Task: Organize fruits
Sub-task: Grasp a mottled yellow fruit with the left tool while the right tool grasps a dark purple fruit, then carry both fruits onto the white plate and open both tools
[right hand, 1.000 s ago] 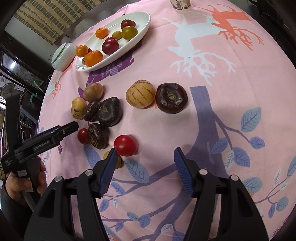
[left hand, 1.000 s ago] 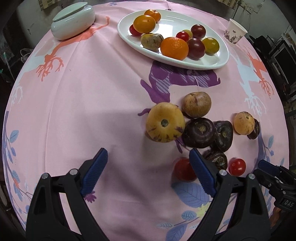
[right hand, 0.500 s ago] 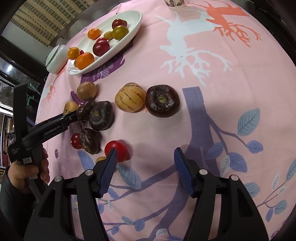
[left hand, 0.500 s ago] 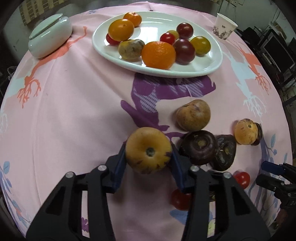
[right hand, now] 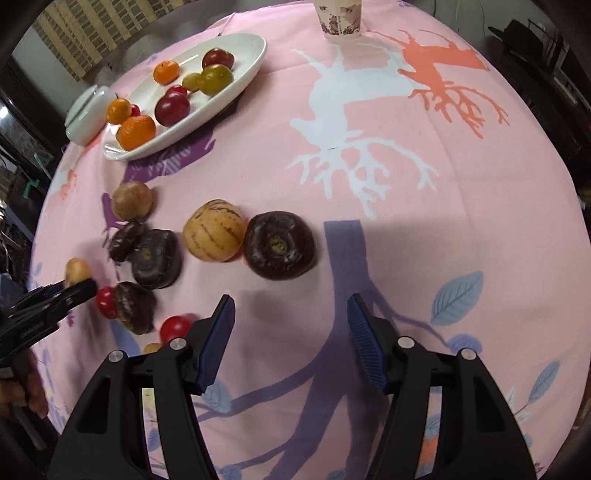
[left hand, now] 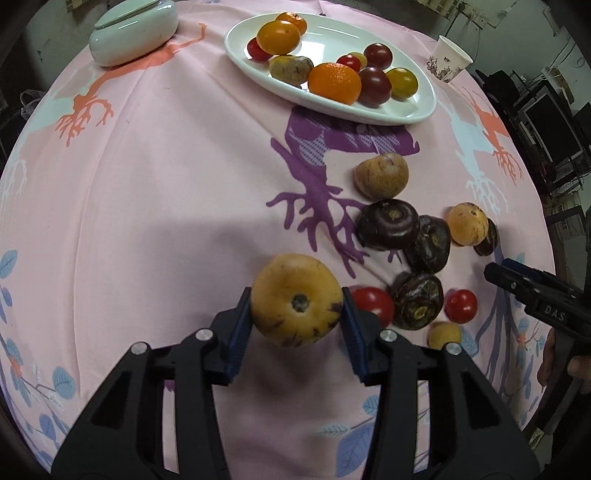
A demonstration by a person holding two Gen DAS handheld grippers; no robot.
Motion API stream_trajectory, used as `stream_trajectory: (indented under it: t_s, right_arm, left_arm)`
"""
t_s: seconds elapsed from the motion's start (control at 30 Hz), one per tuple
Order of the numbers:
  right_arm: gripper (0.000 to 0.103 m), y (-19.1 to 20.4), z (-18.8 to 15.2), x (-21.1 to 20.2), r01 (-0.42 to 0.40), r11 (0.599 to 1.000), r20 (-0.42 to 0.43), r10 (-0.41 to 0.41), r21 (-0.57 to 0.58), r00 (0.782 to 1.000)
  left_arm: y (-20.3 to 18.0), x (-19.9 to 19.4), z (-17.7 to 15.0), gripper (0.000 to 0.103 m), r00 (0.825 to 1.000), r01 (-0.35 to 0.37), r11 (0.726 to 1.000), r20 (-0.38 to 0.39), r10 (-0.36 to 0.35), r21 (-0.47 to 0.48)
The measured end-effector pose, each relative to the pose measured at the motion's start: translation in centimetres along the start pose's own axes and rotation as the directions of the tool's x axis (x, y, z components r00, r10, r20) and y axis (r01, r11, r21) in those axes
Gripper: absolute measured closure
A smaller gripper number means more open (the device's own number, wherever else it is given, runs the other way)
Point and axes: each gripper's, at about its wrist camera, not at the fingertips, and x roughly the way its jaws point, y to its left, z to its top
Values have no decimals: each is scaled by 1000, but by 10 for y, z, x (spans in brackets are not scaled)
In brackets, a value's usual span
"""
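A pink tablecloth (left hand: 155, 192) with printed tree shapes and blue leaves covers the round table, a pale green lidded ceramic dish (left hand: 135, 31) stands at its far left edge, and a patterned paper cup (left hand: 448, 61) stands at its far right edge, near dark monitors (left hand: 546, 122) behind.

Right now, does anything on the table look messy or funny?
Yes. Many fruits lie loose on the pink tablecloth instead of on the white plate: dark purple fruits, red tomatoes. Nothing looks spilled or broken.
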Motion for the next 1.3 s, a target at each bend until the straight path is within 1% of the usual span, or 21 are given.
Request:
stream_trajectory:
  t_s: [0.07,0.17,0.23,0.27,0.33,0.37,0.4,0.43,0.5,0.6,0.77,0.93,1.1,1.3]
  right_arm:
    - [40,3,5,6,21,1000,-14,-21,-11,1000]
    - [40,12,12,8,27,998,18,-26,-53,1000]
    - [40,18,16,14,47,996,19,-46,-81,999]
    - [47,20,19,16,58,994,22,-57,-94,998]
    - [60,26,22,17,110,987,40,-106,-118,994]
    - [61,26,23,17,104,987,32,-100,-123,994]
    - [61,25,24,15,72,991,21,-70,-114,997]
    - [61,24,22,10,48,993,28,-45,-106,999]
    - [61,24,18,-1,35,994,52,-30,-102,998]
    - [61,19,9,-15,-17,998,50,20,-62,999]
    - [60,16,-7,-37,-83,996,60,84,-29,995]
    - [60,21,-19,-53,-127,992,67,129,-25,989]
    - [60,30,-14,-67,-167,986,87,169,-31,982]
    - [60,48,4,-90,-203,976,132,212,-79,968]
  left_arm:
    - [3,-1,-3,57,1000,6,1000,-5,-6,-15]
    - [4,-1,-6,57,1000,10,1000,-15,-11,-27]
    - [3,-2,-7,57,1000,8,1000,-13,-8,-23]
    - [2,-2,-7,57,1000,7,1000,-11,-7,-22]
    - [1,-2,-7,57,1000,8,1000,-12,-8,-24]
    - [0,-3,-7,57,1000,6,1000,-12,-7,-25]
    - [0,-5,-9,57,1000,5,1000,-8,-5,-24]
    - [-1,-8,-9,57,1000,10,1000,-2,-10,-20]
    - [0,-15,-11,57,1000,14,1000,12,-14,-19]
    - [-1,-27,-14,57,999,18,1000,35,-17,-17]
    - [-4,-41,-18,57,998,27,1000,49,-26,-7]
    - [-7,-53,-20,57,997,38,999,64,-38,3]
    - [-12,-64,-15,57,995,47,999,87,-49,18]
    - [-17,-80,3,57,990,54,998,127,-59,36]
